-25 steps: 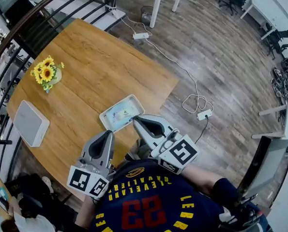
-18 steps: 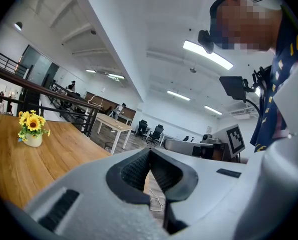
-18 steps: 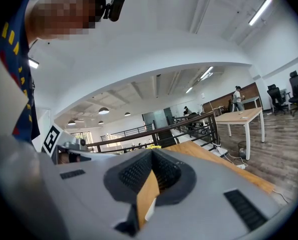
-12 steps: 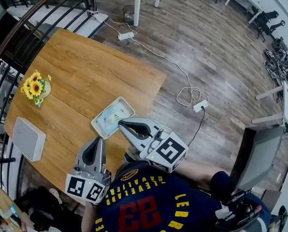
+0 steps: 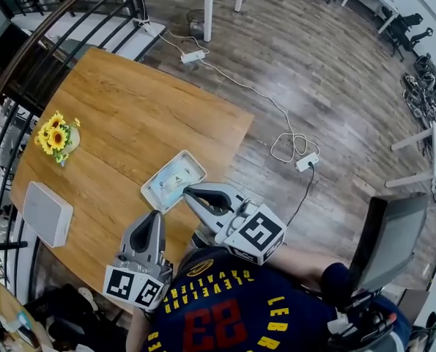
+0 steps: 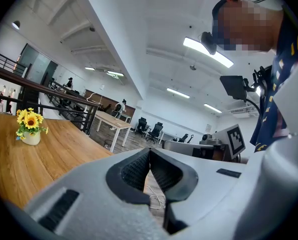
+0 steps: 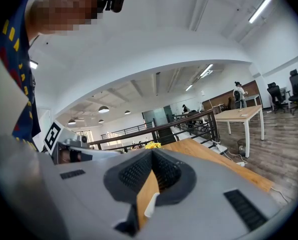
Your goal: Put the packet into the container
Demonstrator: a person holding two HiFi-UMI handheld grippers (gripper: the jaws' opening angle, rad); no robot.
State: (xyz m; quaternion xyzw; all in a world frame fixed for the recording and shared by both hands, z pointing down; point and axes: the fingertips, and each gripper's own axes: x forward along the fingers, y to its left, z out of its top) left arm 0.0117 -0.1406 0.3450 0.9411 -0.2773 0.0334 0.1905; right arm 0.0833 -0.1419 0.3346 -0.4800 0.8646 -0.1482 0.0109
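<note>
- A shallow white tray (image 5: 196,161) sits on the wooden counter (image 5: 130,108), toward the near edge where the person stands.
- The packet (image 5: 171,182) lies flat inside the tray. It is pale blue and white and covers most of the tray's floor.
- The right tongs (image 5: 190,192) are pressed together with nothing between them. Their tip is just beside the tray's near edge, and I can't tell whether it touches.
- The left tongs (image 5: 156,215) are also pressed together and hold nothing. They are over the near part of the counter, a little apart from the tray.
- A small vase (image 5: 69,142) on the counter's left side holds sunflowers (image 5: 53,134).
- A flat white box (image 5: 47,213) rests at the near left corner, well apart from the tray. I can't tell what is in it.
</note>
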